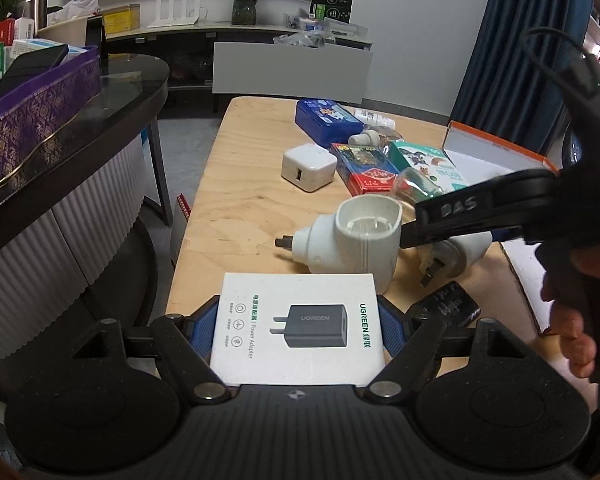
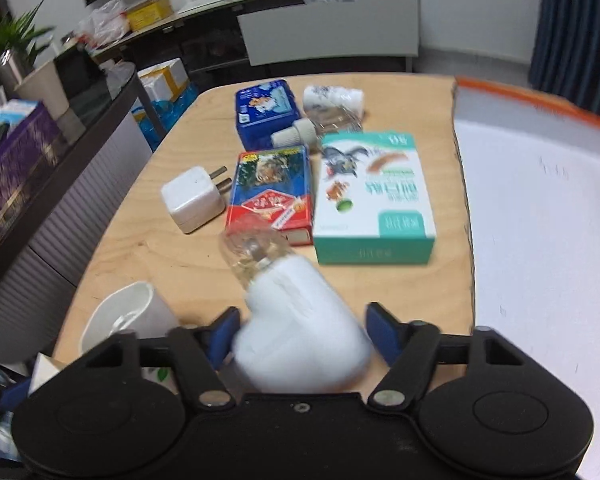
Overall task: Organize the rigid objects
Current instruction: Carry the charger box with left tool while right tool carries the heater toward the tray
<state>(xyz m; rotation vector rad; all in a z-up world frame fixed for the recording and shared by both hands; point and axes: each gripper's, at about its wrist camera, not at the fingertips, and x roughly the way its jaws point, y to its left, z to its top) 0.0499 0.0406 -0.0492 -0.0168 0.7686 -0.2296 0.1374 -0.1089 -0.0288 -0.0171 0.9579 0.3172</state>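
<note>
Left wrist view: left gripper (image 1: 299, 330) is clamped on a white UGREEN power adapter box (image 1: 298, 328), blue pads (image 1: 204, 326) pressing both long sides. The box sits at the near edge of the light wooden table (image 1: 236, 208).

Just beyond it a white plug-in mosquito repellent heater (image 1: 356, 236) lies on its side, open socket up, plug prongs pointing left. Further back, a white USB charger cube (image 1: 309, 167). Right of that, a red-and-blue card box (image 1: 366, 168), with a blue tin (image 1: 327, 120) behind it near the far edge. Small black adapter (image 1: 446, 304) lies just right of the UGREEN box.

Far right of this view: right gripper (image 1: 448, 224) comes in from the side, a person's hand (image 1: 572, 320) on its handle. Its fingers straddle a second white heater (image 1: 460, 252).

Right wrist view (some motion blur): right gripper (image 2: 300, 334) has that second heater (image 2: 300, 336) between its blue pads (image 2: 382, 336), clear refill bottle (image 2: 256, 252) sticking out forward. The left pad looks to be touching; a slim gap shows at the right pad, so I can't tell if the grip is firm. First heater (image 2: 120, 316) shows low left.

Ahead, left to right: charger cube (image 2: 194, 198), card box (image 2: 272, 196), teal-and-white bandage box (image 2: 374, 196). Behind them sit the blue tin (image 2: 266, 114) and a clear bottle with a ribbed cap (image 2: 320, 124). Along the table's right edge sits an open white tray with orange rim (image 2: 540, 100).
</note>
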